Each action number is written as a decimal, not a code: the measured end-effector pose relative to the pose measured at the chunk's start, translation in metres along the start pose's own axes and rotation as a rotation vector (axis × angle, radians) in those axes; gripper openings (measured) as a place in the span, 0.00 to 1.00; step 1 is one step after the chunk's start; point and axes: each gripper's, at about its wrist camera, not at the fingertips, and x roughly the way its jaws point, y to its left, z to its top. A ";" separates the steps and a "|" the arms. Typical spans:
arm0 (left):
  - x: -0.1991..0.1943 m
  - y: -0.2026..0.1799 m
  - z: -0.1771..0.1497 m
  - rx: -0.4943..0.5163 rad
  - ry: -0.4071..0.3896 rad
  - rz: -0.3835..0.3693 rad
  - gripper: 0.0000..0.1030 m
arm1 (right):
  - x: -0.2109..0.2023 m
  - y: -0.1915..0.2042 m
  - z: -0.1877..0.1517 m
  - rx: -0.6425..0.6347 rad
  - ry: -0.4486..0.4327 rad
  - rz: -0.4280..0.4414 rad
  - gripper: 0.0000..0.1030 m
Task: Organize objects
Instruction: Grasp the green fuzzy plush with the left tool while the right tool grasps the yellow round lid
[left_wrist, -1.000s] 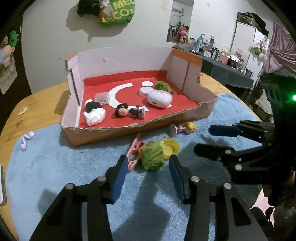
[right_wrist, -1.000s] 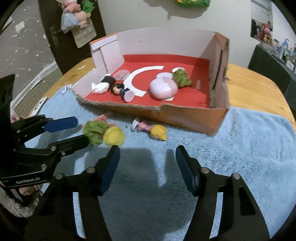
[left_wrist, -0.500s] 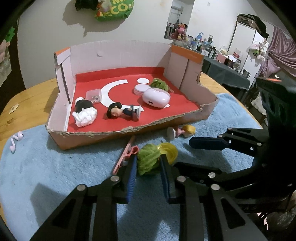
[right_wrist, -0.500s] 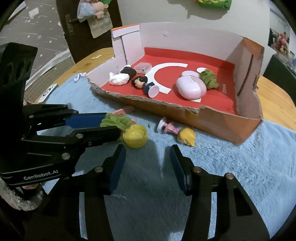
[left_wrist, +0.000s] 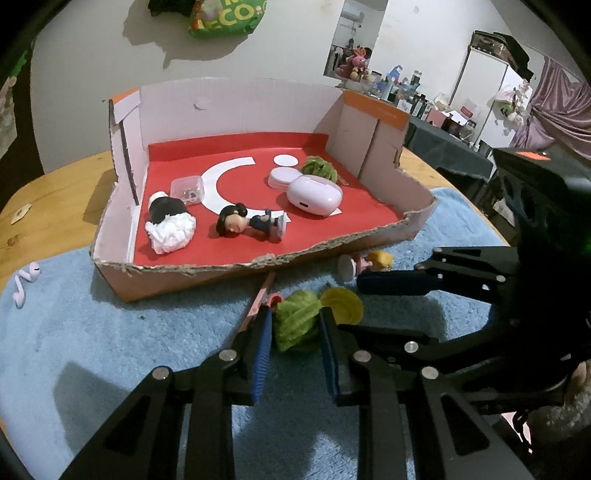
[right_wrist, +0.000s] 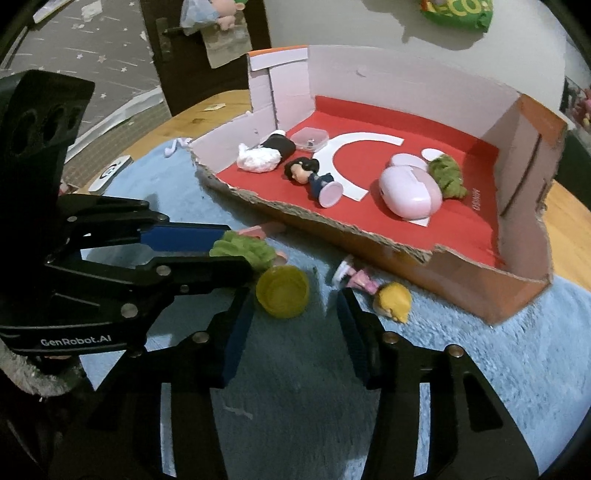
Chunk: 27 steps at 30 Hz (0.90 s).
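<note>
My left gripper (left_wrist: 295, 332) is shut on a green fuzzy ball (left_wrist: 295, 323) on the blue mat; it also shows in the right wrist view (right_wrist: 242, 247). A yellow cap (right_wrist: 282, 291) lies just right of the ball, between the fingers of my open right gripper (right_wrist: 295, 310). A blonde figurine (right_wrist: 384, 293) lies by the front wall of the cardboard box (left_wrist: 184, 278). A pink clip (left_wrist: 258, 299) lies left of the ball. Inside the box lie a pink case (left_wrist: 314, 194), a second green ball (left_wrist: 318, 168), a dark-haired figurine (left_wrist: 251, 221) and a black-and-white toy (left_wrist: 170, 221).
A white earbud (left_wrist: 24, 282) lies on the mat's left edge. A small clear case (left_wrist: 187, 188) sits in the box. The wooden table (left_wrist: 48, 195) extends beyond the mat. A white card (right_wrist: 110, 173) lies at the table's left edge.
My left gripper moved forward and closed onto the green ball. My right gripper came in closer, its fingers now around the yellow cap.
</note>
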 end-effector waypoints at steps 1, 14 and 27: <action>0.000 0.000 0.000 0.008 -0.001 -0.001 0.24 | 0.001 0.000 0.001 -0.012 -0.001 0.018 0.41; 0.001 -0.007 -0.004 0.023 -0.003 -0.010 0.22 | 0.003 0.009 0.002 -0.073 0.007 -0.061 0.28; -0.010 -0.012 -0.005 0.015 -0.018 -0.023 0.22 | -0.032 0.001 -0.007 0.037 -0.033 -0.073 0.28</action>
